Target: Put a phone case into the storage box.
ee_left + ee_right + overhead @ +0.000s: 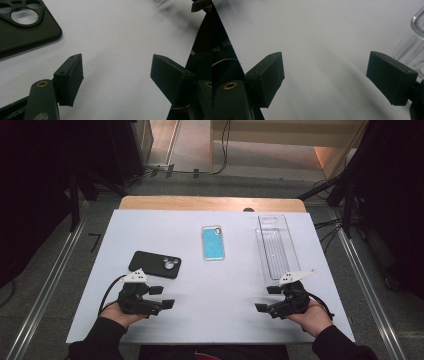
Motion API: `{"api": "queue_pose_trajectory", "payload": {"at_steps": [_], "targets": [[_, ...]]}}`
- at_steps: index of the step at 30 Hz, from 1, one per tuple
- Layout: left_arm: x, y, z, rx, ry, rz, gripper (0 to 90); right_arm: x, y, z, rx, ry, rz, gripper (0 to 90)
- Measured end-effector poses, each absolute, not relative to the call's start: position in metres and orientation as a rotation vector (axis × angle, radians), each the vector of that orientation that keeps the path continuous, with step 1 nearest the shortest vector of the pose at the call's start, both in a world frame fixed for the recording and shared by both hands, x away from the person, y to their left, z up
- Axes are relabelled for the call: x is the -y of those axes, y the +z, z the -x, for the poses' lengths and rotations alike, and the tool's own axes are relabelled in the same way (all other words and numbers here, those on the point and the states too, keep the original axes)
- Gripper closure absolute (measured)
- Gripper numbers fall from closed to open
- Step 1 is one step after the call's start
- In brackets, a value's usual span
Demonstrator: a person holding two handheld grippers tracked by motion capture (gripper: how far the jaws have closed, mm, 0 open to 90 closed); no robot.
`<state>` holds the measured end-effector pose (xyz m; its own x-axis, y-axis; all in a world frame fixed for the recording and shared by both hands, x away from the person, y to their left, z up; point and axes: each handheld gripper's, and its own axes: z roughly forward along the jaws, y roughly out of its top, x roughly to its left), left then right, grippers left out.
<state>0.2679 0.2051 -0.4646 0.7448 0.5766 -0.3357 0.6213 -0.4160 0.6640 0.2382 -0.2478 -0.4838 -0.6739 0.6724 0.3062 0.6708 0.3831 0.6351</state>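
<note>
Resting on the white table (215, 285) near its front edge, both hand-held grippers point inward toward each other. The left hand-held gripper (163, 297) has its jaws spread with nothing between them; a black case (155, 264) lies just beyond it, camera cutouts up. The right hand-held gripper (266, 299) is likewise spread and empty, with a clear tray (276, 247) just beyond it, running lengthwise away from the person. A blue phone (212, 243) lies between case and tray, farther back, apart from both.
</note>
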Motion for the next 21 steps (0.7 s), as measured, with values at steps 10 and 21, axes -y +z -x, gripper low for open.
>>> {"api": "queue_pose_trajectory", "payload": {"at_steps": [10, 21], "targets": [[-0.2062, -0.464, -0.2691, -0.933, -0.099, -2.124, 26.6, 0.2488, -0.4829, -0.2387, -2.603, 1.198, -1.276, 13.0], [-0.2078, -0.4647, -0.2691, -0.918, -0.095, -2.142, 26.6, 0.2482, -0.4817, -0.2396, -2.595, 1.195, -1.29, 13.3]]}}
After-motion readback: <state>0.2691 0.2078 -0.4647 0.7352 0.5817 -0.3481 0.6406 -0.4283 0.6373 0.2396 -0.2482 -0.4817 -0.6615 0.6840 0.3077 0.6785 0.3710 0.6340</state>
